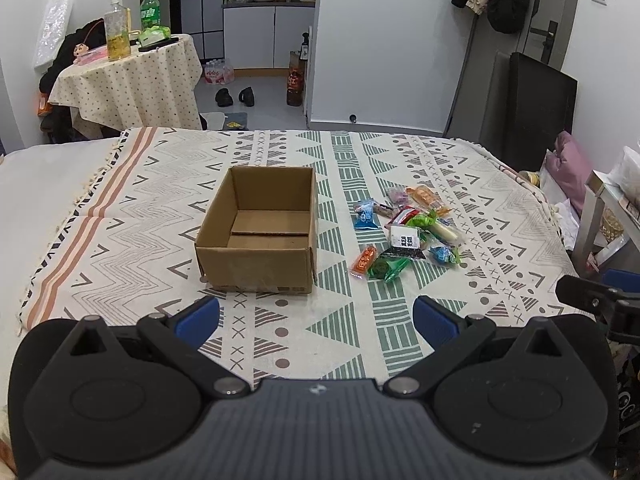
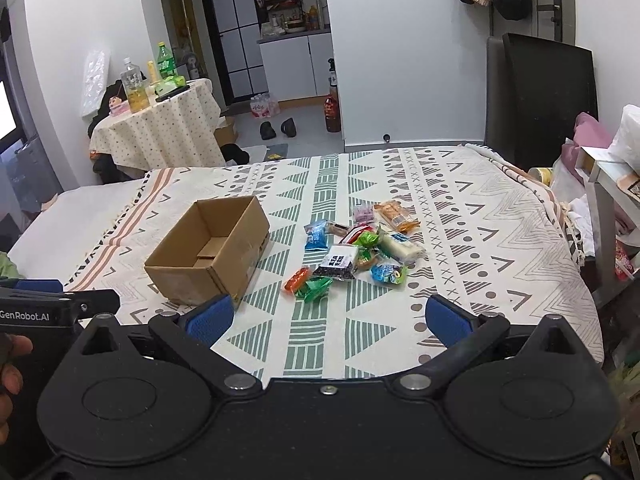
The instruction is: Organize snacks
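Note:
An open brown cardboard box (image 1: 256, 232) (image 2: 208, 252) sits empty on the patterned cloth. To its right lies a loose pile of several wrapped snacks (image 1: 404, 232) (image 2: 356, 244), among them a blue packet (image 1: 365, 216), an orange packet (image 2: 297, 279) and a white one (image 2: 402, 246). My left gripper (image 1: 316, 320) hovers open over the near edge of the cloth, short of the box, nothing between its blue pads. My right gripper (image 2: 328, 316) is also open and empty, near the front edge, with the pile ahead of it.
The patterned cloth (image 1: 360, 160) covers a bed-like surface. Behind it stands a small round table (image 1: 132, 76) with bottles. At the right edge are a shelf (image 2: 612, 184) and a pink bundle (image 1: 568, 168). A hand (image 2: 10, 364) holds the left gripper's handle.

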